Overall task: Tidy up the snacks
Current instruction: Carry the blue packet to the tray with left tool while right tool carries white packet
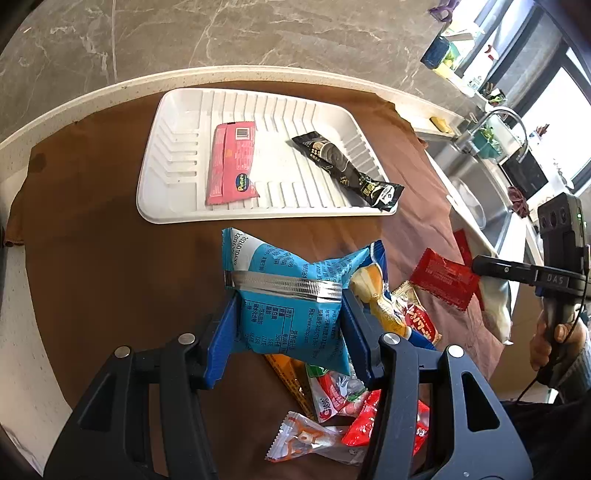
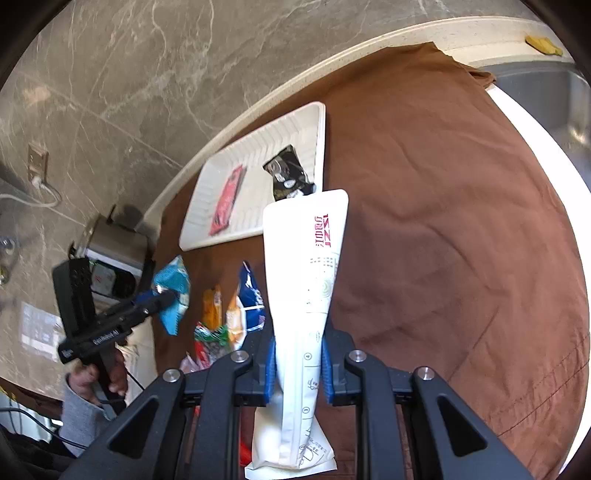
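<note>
Right hand-held gripper clamps a white pouch; left view shows only its edge.

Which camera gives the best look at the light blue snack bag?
The left wrist view: the light blue snack bag fills its centre, clamped in the left gripper. The right wrist view shows it small and blurred.

This is a home kitchen. A steel sink with a curved tap sits at the right end of a pale stone desk backed by a grey marble wall. Potted plants line the window sill, a sponge lies by the sink, and a wall socket feeds a steel cooker.
</note>
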A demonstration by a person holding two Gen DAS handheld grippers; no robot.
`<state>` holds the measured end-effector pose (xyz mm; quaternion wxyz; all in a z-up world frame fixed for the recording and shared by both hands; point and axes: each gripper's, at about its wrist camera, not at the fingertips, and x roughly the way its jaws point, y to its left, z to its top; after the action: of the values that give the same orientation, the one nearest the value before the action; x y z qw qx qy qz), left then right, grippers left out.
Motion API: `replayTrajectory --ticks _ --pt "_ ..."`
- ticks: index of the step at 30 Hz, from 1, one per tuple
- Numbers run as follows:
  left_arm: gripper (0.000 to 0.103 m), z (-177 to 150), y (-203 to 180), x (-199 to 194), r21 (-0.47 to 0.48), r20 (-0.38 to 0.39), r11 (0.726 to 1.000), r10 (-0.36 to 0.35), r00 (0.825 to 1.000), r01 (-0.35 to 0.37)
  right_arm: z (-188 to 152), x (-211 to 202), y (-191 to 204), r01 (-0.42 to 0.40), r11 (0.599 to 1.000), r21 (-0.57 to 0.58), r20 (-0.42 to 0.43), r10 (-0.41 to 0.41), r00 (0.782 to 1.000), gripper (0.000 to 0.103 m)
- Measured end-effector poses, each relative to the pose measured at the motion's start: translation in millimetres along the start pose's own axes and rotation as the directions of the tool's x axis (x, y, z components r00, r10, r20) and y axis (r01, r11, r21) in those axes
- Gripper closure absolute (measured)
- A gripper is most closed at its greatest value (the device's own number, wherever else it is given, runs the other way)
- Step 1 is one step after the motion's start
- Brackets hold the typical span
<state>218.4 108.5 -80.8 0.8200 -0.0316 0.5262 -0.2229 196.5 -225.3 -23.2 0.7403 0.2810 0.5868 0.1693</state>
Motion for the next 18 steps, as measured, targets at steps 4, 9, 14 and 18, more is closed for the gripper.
replayTrajectory --ticks 4,9,14,18 --pt "0.052 0.3 -0.4 -1.7 0.002 0.003 1.000 -0.001 1.000 0.001 3.8 -4.1 -3.9 -0.103 0.994 0.042 0.005 0.103 0.995 0.082" --pt "0.052 0.0 -0.5 -2.1 0.000 0.001 1.000 -0.002 1.000 0.002 3.0 -3.7 -7.8 -0.134 0.988 0.073 0.014 0.134 0.991 0.082" --pt "0.052 0.5 -0.4 -2.0 0.001 0.002 1.000 -0.001 1.000 0.001 0.7 0.3 -7.3 -0.134 0.988 0.082 0.005 0.134 0.991 0.082" --pt "0.052 2.2 -0.3 -3.7 -0.002 0.006 1.000 -0.004 1.000 0.004 0.6 0.2 -6.7 -0.133 0.988 0.080 0.006 0.133 0.991 0.082"
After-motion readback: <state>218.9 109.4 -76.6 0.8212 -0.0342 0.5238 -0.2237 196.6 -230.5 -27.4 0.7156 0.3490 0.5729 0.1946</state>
